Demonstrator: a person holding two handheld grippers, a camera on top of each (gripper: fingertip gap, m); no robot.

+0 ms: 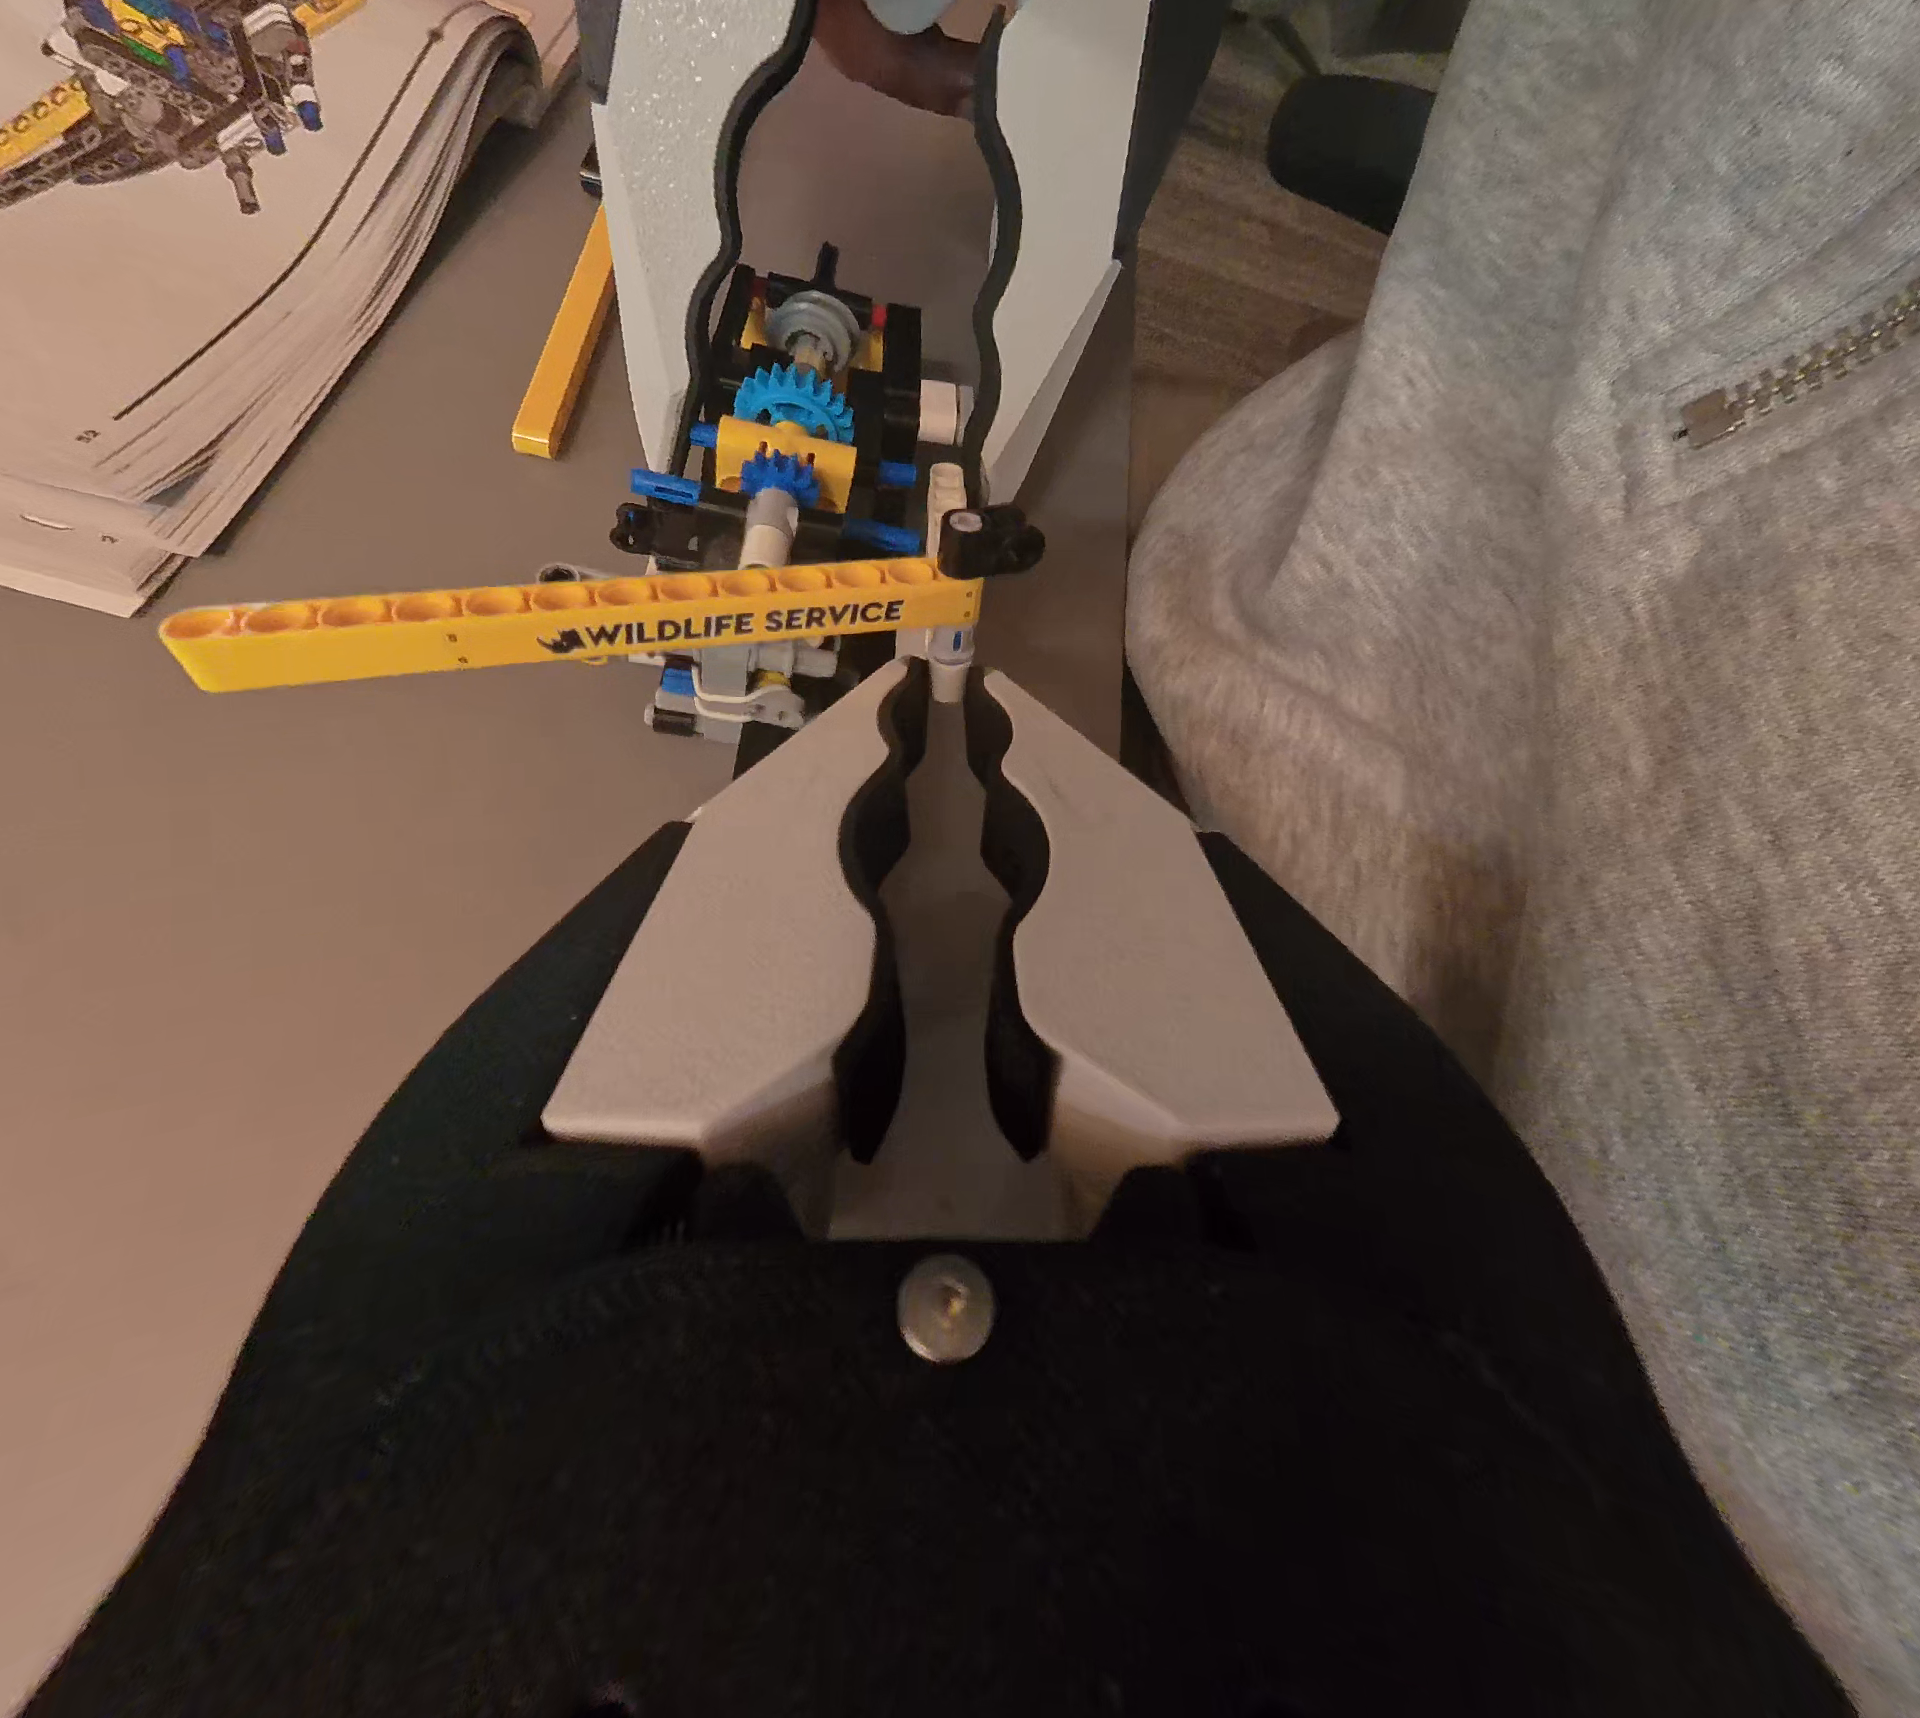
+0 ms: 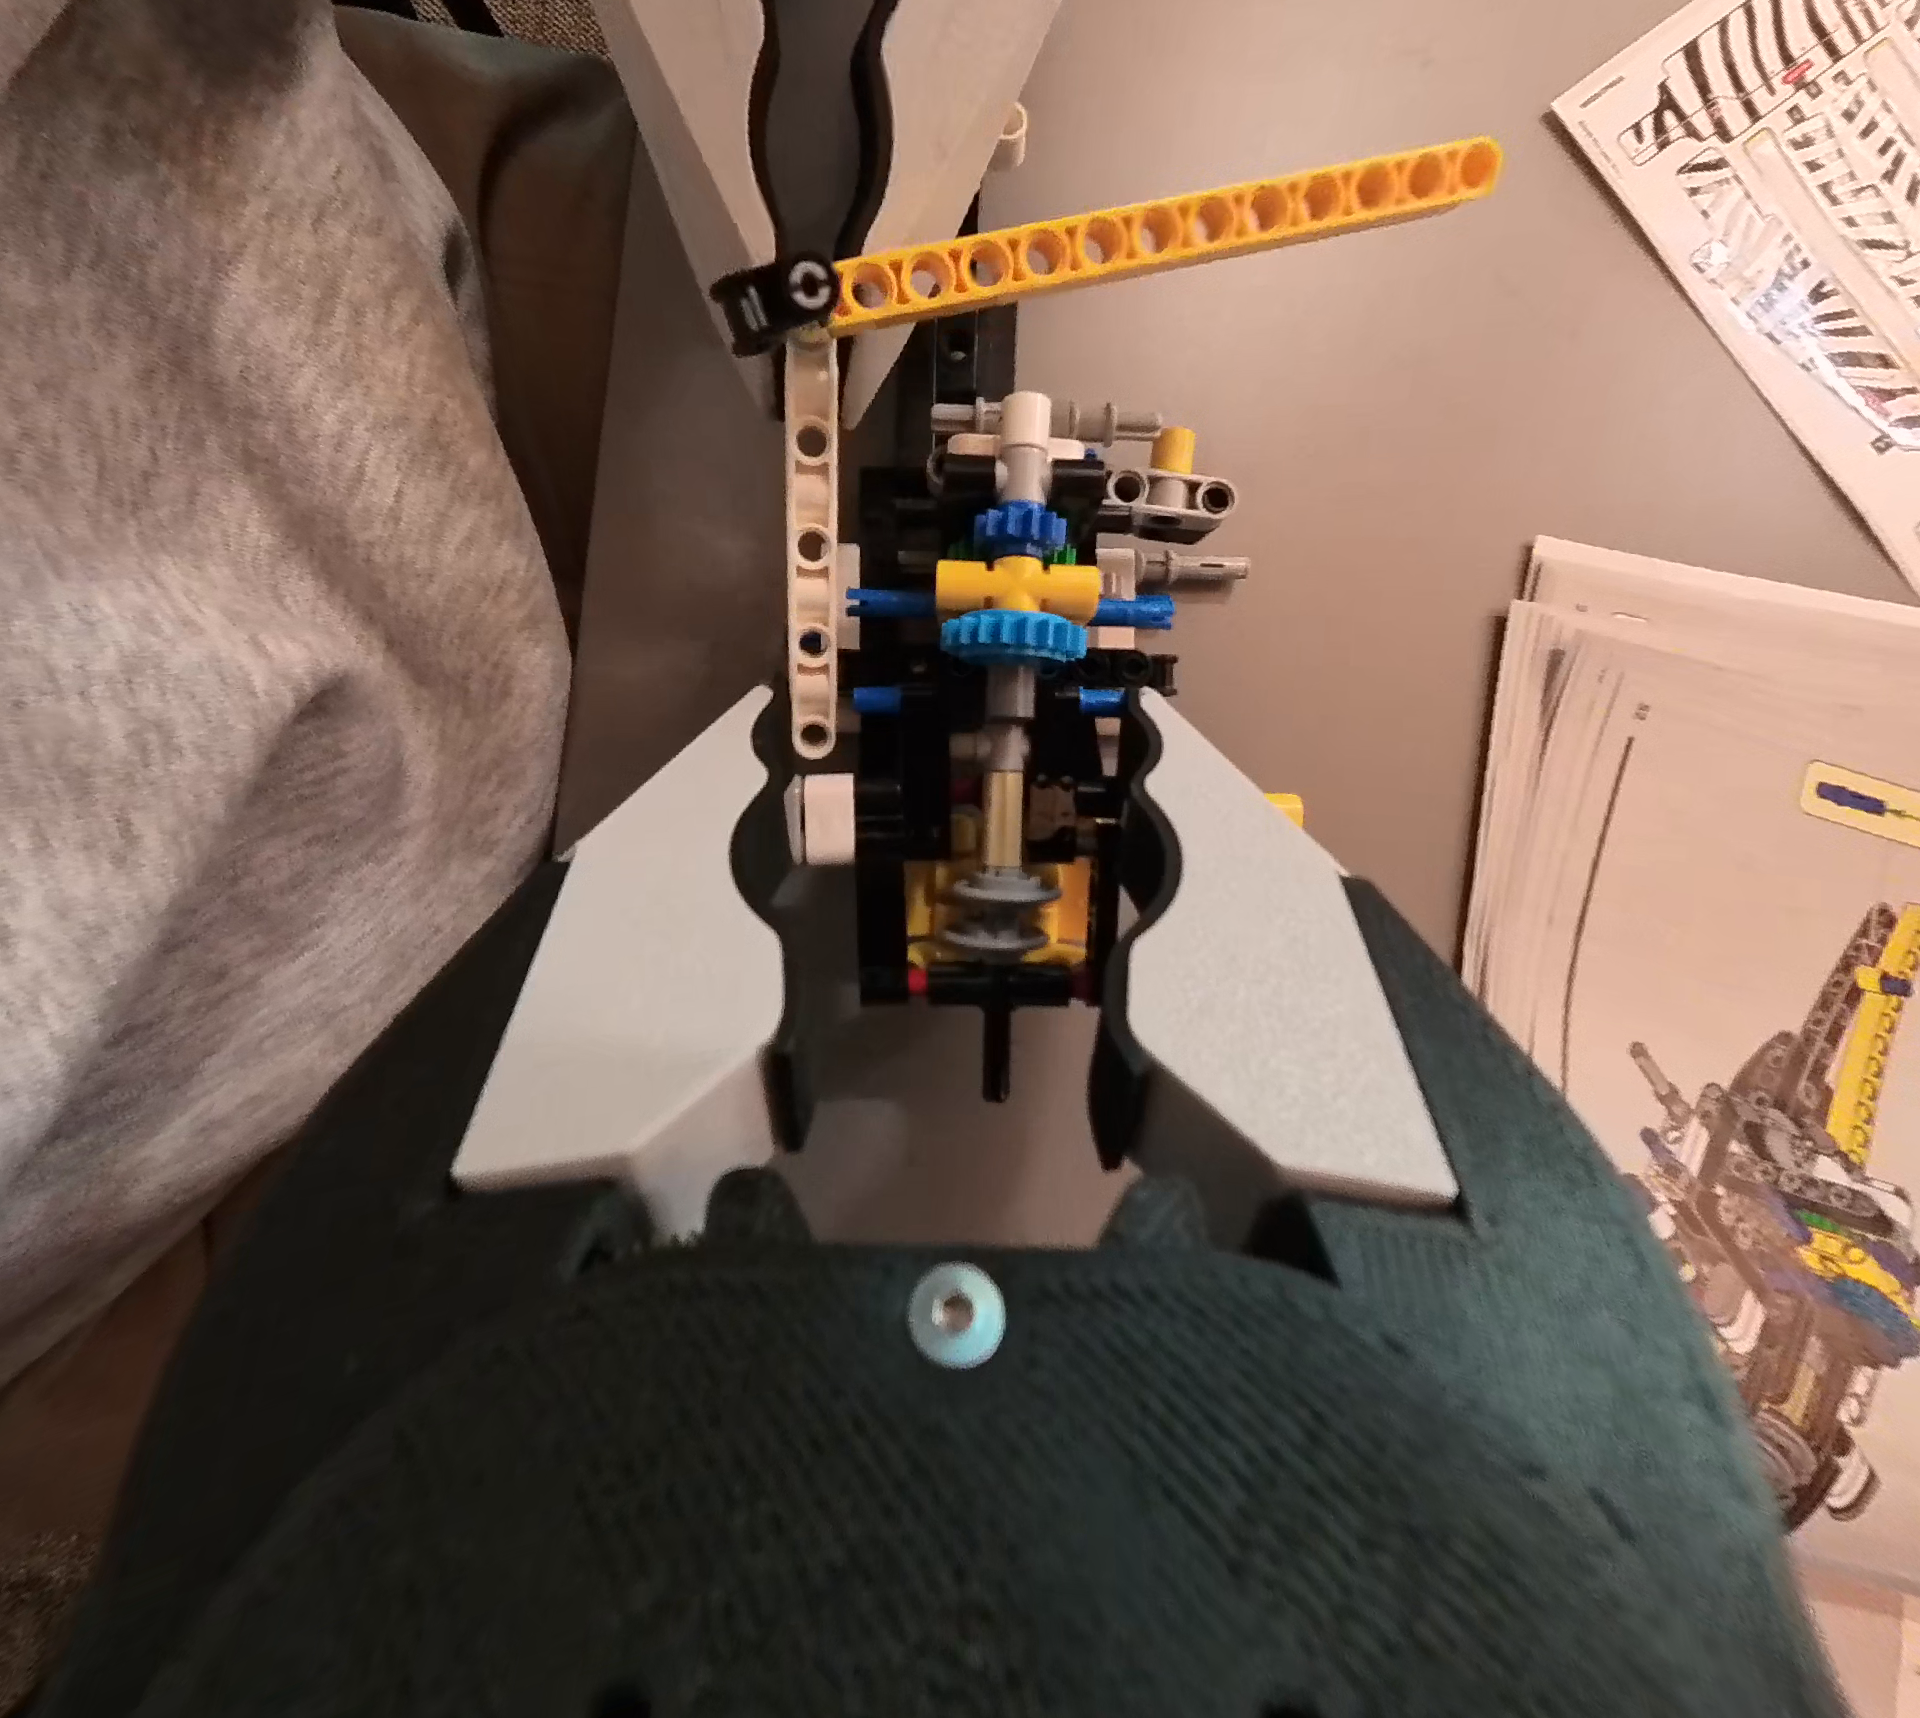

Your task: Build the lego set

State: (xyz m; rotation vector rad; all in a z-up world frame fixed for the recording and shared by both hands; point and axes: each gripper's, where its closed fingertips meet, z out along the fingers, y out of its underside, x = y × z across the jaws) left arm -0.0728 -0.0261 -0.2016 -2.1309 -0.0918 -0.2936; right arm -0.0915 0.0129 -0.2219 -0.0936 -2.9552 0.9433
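A black-framed lego gear assembly (image 2: pixel 997 629) with blue gears and yellow parts sits between the fingers of my right gripper (image 2: pixel 956 723), which is shut on its black frame. It also shows in the left wrist view (image 1: pixel 800 411), with the right gripper (image 1: pixel 831 484) around it. A long yellow beam (image 1: pixel 561 629) with a printed sticker sticks out sideways from a black connector (image 1: pixel 987 541) at the assembly's corner. My left gripper (image 1: pixel 943 681) is nearly closed on a small white pin (image 1: pixel 948 658) under that end of the beam. From the right wrist view, the left gripper (image 2: pixel 816 255) meets the connector (image 2: pixel 774 302) and beam (image 2: pixel 1164 224).
An open instruction booklet (image 1: pixel 208 162) lies on the grey table (image 1: pixel 260 941); it also shows in the right wrist view (image 2: pixel 1683 941) below a sticker sheet (image 2: pixel 1787 141). A loose yellow beam (image 1: pixel 566 338) lies beside the right gripper. A person's grey hooded top (image 1: pixel 1558 629) is close along the table edge.
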